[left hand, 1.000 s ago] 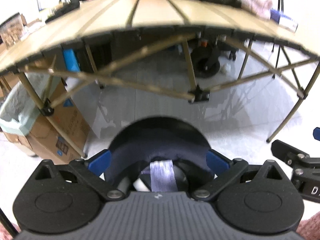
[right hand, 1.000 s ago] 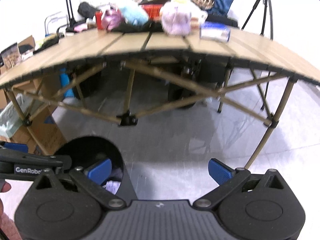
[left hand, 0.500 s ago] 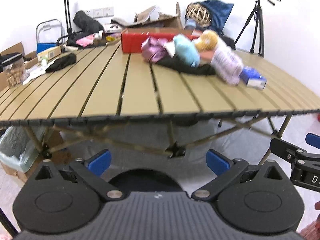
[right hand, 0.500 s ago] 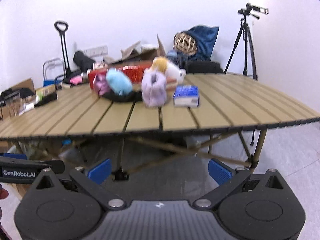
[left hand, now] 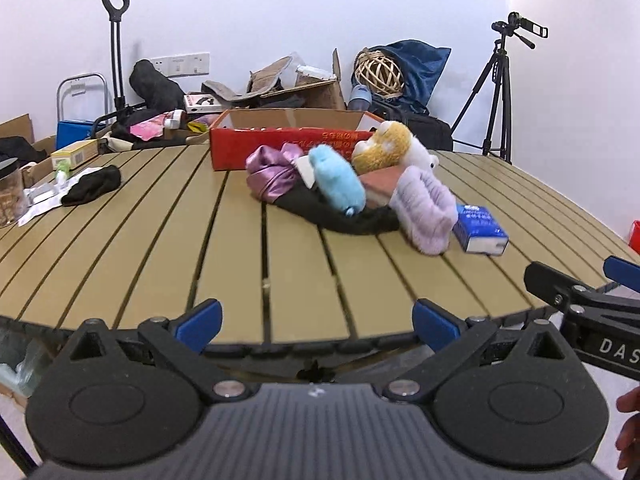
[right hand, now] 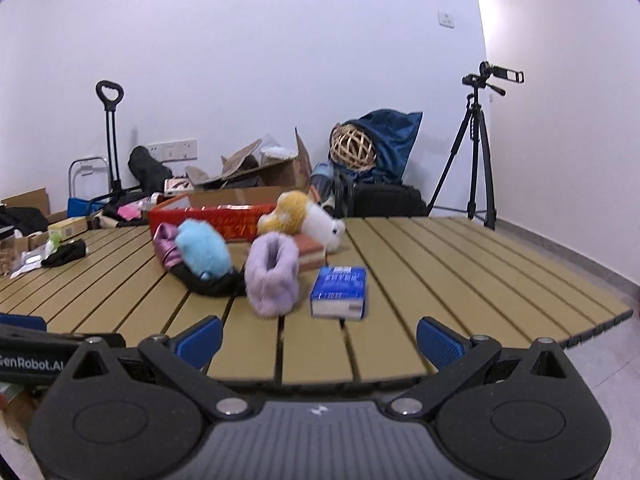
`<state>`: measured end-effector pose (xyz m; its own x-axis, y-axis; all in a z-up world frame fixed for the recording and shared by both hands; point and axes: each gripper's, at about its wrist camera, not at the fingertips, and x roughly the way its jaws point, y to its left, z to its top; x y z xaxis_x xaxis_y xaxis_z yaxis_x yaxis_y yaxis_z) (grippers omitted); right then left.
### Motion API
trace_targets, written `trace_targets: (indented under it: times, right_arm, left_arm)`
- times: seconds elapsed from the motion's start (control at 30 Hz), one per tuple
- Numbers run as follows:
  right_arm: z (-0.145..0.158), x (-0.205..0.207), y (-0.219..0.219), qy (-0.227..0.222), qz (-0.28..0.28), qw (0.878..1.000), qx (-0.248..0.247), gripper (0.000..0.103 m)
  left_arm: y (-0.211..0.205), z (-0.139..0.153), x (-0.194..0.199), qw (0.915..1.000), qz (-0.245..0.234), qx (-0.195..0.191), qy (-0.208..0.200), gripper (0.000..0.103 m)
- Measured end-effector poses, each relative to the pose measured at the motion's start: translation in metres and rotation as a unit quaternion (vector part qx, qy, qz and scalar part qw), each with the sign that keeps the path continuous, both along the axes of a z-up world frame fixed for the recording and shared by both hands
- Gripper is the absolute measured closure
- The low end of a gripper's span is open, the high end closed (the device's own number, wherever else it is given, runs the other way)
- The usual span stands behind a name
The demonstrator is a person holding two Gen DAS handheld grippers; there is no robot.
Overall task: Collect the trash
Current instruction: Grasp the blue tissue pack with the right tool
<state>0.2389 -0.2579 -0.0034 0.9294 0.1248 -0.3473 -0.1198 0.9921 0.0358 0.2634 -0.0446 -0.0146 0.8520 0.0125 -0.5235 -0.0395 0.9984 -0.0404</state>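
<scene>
A slatted tan table (left hand: 160, 256) (right hand: 460, 276) holds a pile: a blue tissue pack (left hand: 480, 229) (right hand: 339, 291), a lilac fluffy slipper (left hand: 425, 208) (right hand: 272, 274), a light blue plush (left hand: 338, 182) (right hand: 202, 254), a yellow and white plush (left hand: 384, 146) (right hand: 298, 212), a purple satin cloth (left hand: 270, 174), a dark cloth (left hand: 340, 216) and a red box (left hand: 288, 142) (right hand: 224, 216). My left gripper (left hand: 316, 322) is open and empty at the table's near edge. My right gripper (right hand: 319, 338) is open and empty, just short of the tissue pack; it also shows in the left wrist view (left hand: 580, 300).
A black cloth (left hand: 94, 184) and white wrappers (left hand: 40, 196) lie at the table's left, beside a jar (left hand: 8, 196). Behind stand open cardboard boxes (right hand: 260, 164), a hand trolley (left hand: 116, 48), a wicker ball on a blue bag (right hand: 376, 144) and a camera tripod (right hand: 476, 152).
Both grippers rose from above the black bin on the floor to table-top height. The bin and the table's legs have dropped out of view; the table top now fills both views.
</scene>
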Motion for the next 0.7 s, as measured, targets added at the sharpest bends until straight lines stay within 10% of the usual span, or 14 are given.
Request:
trace_targets:
  times: [0.7]
  right_arm:
    - [-0.013,0.097,0.001,0.010,-0.036,0.999,-0.027,0.000]
  left_arm:
    - [0.003,0.013,0.079,0.9995,0.005,-0.011,-0.030,0.000]
